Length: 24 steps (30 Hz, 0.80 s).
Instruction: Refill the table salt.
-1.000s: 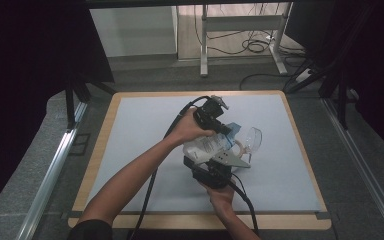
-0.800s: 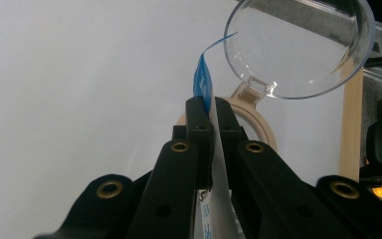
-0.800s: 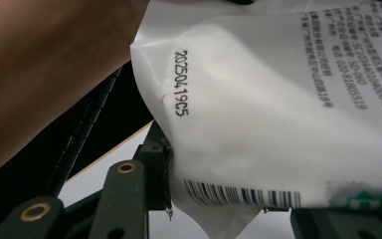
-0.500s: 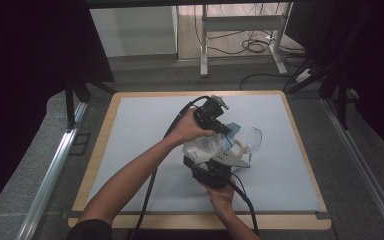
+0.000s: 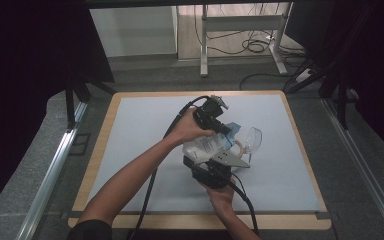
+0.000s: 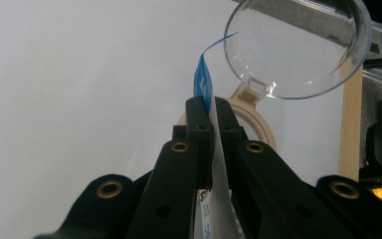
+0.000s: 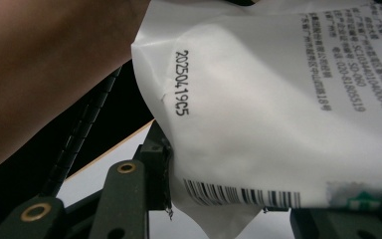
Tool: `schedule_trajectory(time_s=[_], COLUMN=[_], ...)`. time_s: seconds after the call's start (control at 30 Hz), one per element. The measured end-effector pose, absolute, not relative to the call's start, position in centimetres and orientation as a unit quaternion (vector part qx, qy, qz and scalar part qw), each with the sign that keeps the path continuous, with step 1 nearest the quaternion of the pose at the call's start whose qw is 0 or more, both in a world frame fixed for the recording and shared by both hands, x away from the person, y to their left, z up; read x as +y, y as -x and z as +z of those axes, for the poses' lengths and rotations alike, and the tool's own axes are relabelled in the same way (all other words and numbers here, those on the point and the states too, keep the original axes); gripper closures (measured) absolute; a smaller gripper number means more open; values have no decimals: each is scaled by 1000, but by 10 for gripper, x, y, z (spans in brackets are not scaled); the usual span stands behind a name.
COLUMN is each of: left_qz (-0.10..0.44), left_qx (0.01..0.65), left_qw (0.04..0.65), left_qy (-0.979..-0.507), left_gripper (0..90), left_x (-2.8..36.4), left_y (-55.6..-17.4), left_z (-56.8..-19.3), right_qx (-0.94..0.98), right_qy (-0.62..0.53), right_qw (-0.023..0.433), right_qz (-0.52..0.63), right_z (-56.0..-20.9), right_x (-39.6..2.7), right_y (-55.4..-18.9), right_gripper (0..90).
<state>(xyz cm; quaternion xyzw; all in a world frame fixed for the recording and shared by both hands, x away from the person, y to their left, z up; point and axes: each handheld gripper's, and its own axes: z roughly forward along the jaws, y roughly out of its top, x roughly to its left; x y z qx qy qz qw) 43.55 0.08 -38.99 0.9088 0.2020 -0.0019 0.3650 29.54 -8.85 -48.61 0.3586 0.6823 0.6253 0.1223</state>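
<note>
Centrally in the high view: pale blue table mat (image 5: pixel 145 130) on a wood-edged board, forearms entering from the bottom. White printed pouch (image 5: pixel 206 145) held up mid-frame, just above the mat. Left gripper (image 6: pixel 209 107) pinched tight on the pouch's blue top edge. Right gripper (image 7: pixel 164 164) at the barcode end, one jaw pressed to the film at lower left, the other cut off at lower right; probably clamped, cannot tell for sure. Clear-lidded jar (image 6: pixel 296 47), lid flipped open, at upper right of the left gripper view. Likely risk: pulling apart unevenly, film tearing sideways, contents spilling onto the mat rather than into the jar. Pouch contents unseen; small print unreadable.
</note>
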Motion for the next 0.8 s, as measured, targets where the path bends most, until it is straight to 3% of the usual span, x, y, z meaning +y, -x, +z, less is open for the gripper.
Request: schedule_trajectory(time_s=[0.8], left_qz=[-7], left_qx=[202], left_qw=[363], left_qy=[-909], left_gripper=[895], left_x=[-1], left_y=[-438], left_z=[-393], right_qx=[681], right_qy=[-363], right_qw=[125], right_qz=[624], right_z=[-486], right_x=[-88], right_y=[-297], right_gripper=[574])
